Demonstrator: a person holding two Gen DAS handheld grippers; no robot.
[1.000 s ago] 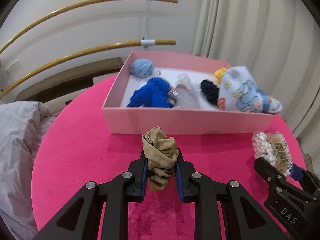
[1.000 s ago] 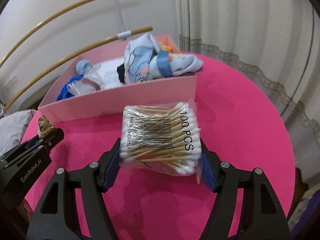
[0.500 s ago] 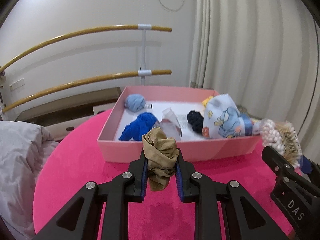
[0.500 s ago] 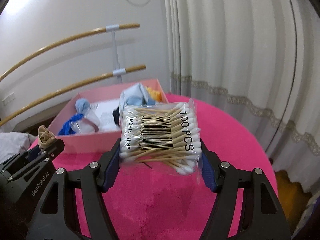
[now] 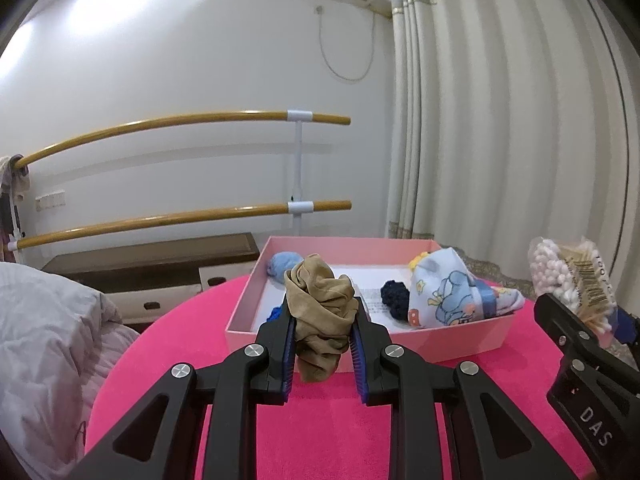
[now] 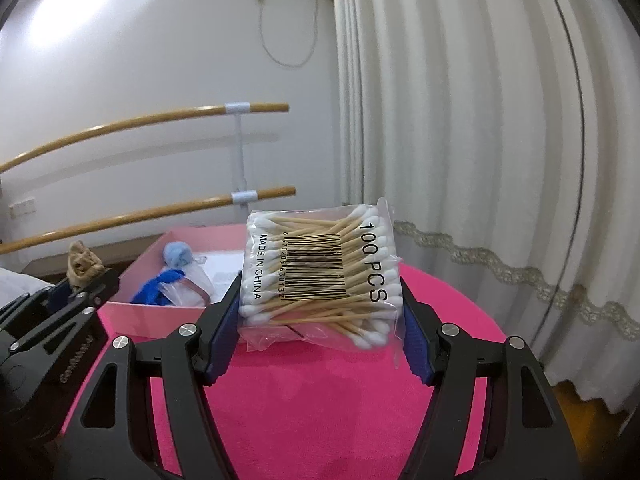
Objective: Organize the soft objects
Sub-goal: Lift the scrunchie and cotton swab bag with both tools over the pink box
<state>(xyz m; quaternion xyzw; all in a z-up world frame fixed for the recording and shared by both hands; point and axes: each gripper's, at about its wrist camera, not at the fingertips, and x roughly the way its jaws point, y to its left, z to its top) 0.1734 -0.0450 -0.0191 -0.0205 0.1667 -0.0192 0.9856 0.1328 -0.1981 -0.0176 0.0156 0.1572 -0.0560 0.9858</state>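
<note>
On our pink bench the pink box already holds several soft pieces, so we judge the sorting well along, with two items left. Our left hand-held gripper is clamped narrow on a tan stocking, and our right hand-held gripper holds a cotton-swab bag wide, both lifted before the box.

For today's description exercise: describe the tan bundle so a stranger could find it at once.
Start at the round pink table, with its pink box. Just in front of that box, the left hand-held gripper pinches a crumpled tan stocking bundle. It alone is beige; everything in the box is blue, navy or printed.
</note>
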